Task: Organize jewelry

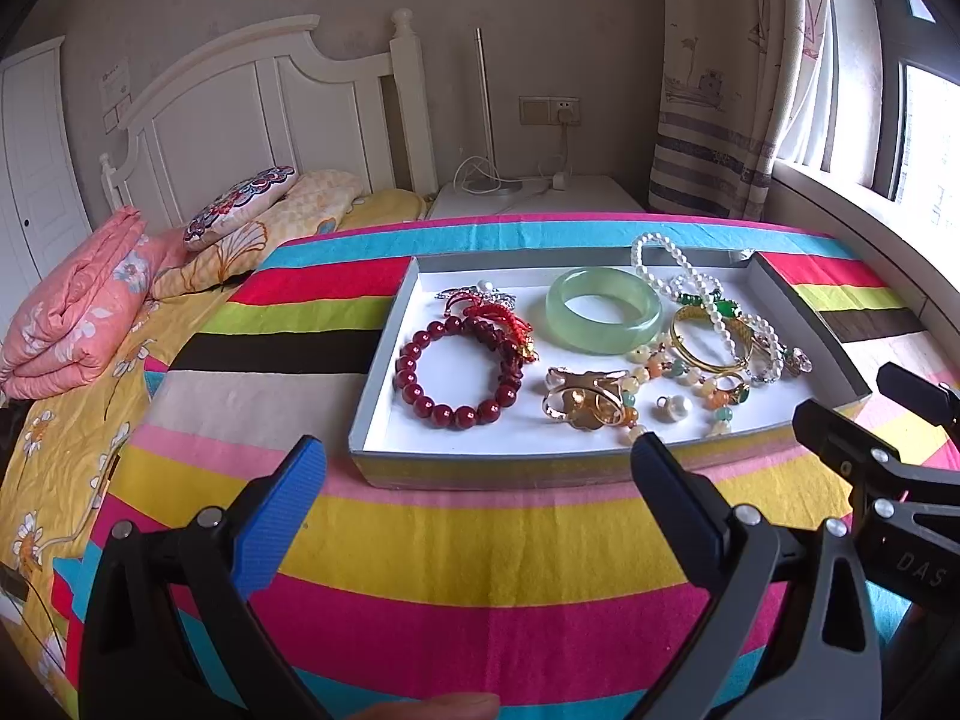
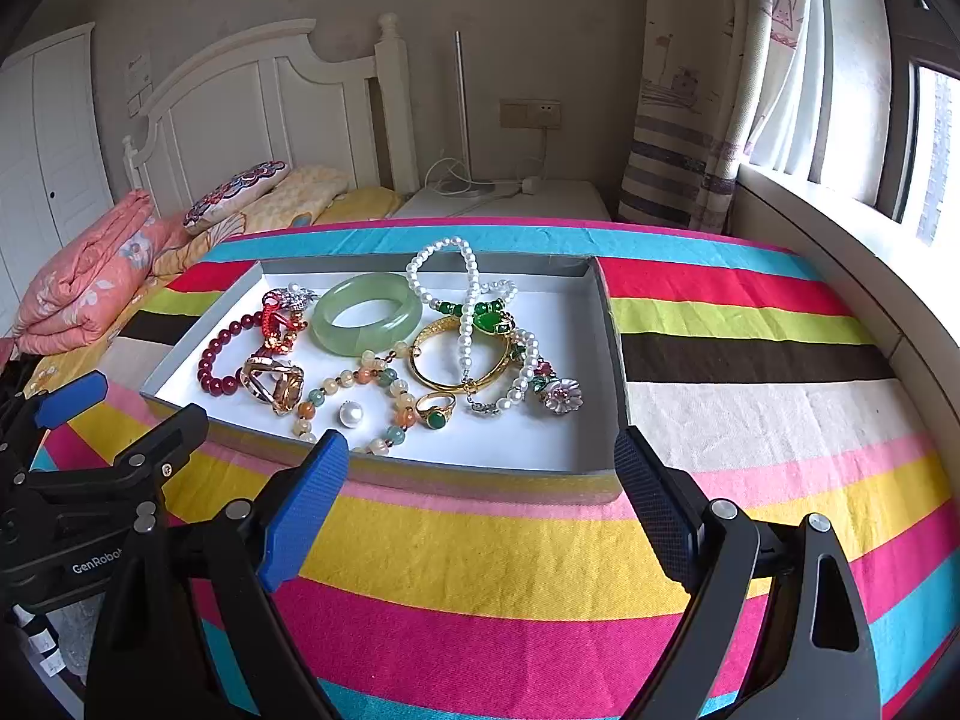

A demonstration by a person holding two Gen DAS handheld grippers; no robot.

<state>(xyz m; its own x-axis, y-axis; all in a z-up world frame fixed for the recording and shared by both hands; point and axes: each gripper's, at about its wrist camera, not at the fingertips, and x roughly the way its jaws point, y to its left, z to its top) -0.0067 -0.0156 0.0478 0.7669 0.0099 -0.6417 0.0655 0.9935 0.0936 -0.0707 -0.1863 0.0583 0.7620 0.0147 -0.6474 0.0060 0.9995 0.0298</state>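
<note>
Left gripper (image 1: 479,456): jaws spread wide, nothing between the blue pads; it hovers over the striped cloth (image 1: 480,546), just short of the tray's near wall.
Right gripper (image 2: 480,462): likewise wide open and holding nothing, aimed at the tray's near wall; its left pad overlaps the lowest beads in the view.
Tray (image 2: 480,483): a shallow grey box with a white floor, lying flat on the cloth; all the jewelry in view lies inside it, none on the cloth.
Left half of tray: the dark red bead bracelet (image 1: 456,381) and the green jade bangle (image 1: 603,309) each lie flat and mostly apart; a red knotted charm (image 1: 501,321) overlaps the bracelet's far edge.
Middle: a gold openwork piece (image 2: 273,384), a loose pearl (image 2: 351,415) and a gold ring with a green stone (image 2: 436,410) lie near one another, ringed by a multicoloured bead strand (image 2: 384,387).
Right half: the pearl necklace (image 2: 465,306) crosses over the gold bangle (image 2: 459,360) and the green bead pendant (image 2: 489,315), with a flower charm (image 2: 561,395) at the end of the heap.
Progress: the pieces are gathered in one tray, which fits a finished gathering; the crossed heap on the right equally fits sorting yet to come. The pictures do not settle which.
Hard to make out: which strands in the heap are joined or merely overlapping; what the silver piece beside the red charm is.
Cut off: the person, save a fingertip (image 1: 444,708) at the bottom edge of the left view.
</note>
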